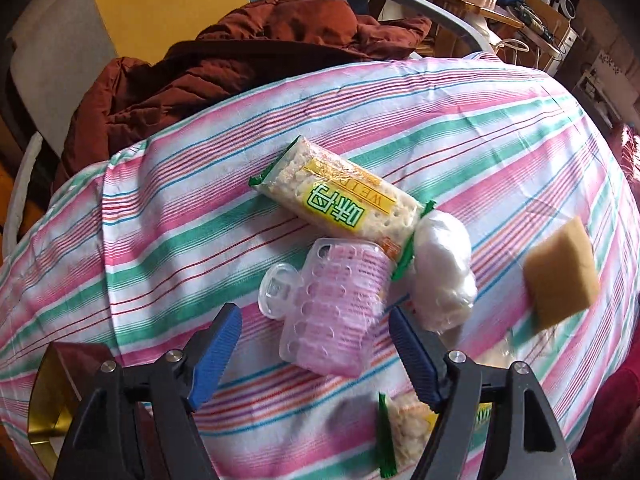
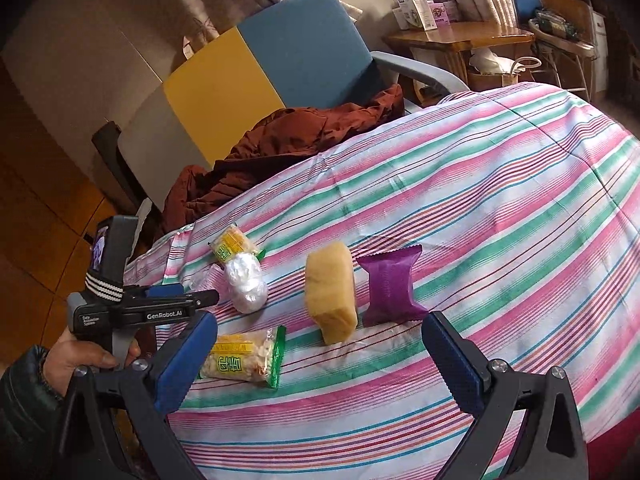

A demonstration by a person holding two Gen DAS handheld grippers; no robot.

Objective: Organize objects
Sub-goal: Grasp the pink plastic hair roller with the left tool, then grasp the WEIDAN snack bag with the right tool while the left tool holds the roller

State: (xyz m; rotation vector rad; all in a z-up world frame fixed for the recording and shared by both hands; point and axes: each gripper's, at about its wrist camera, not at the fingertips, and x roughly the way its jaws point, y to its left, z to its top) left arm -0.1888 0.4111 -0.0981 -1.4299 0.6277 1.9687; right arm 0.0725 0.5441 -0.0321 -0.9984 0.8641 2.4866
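Where cracker packet [image 1: 340,192] lies: sponge [image 1: 560,280] nearby.

Striped cloth [image 2: 480,200]: white ground with broad pink and green bands, thin red and blue lines.
Cracker pack [image 1: 340,196]: clear wrap, pale biscuits, yellow label with green characters, green ends.
Second cracker pack [image 2: 244,358]: same yellow, green and pale scheme.
Plastic case [image 1: 336,312]: translucent, pink-tinted.
Wad of film [image 1: 444,276]: white.
Sponge [image 2: 331,292]: tan-yellow.
Sachet [image 2: 392,286]: purple.
Jacket [image 1: 224,64]: rust brown.
Chair [image 2: 280,64]: yellow and blue panels.
Left gripper [image 1: 316,344] and right gripper [image 2: 320,356]: black frames, blue ribbed pads.
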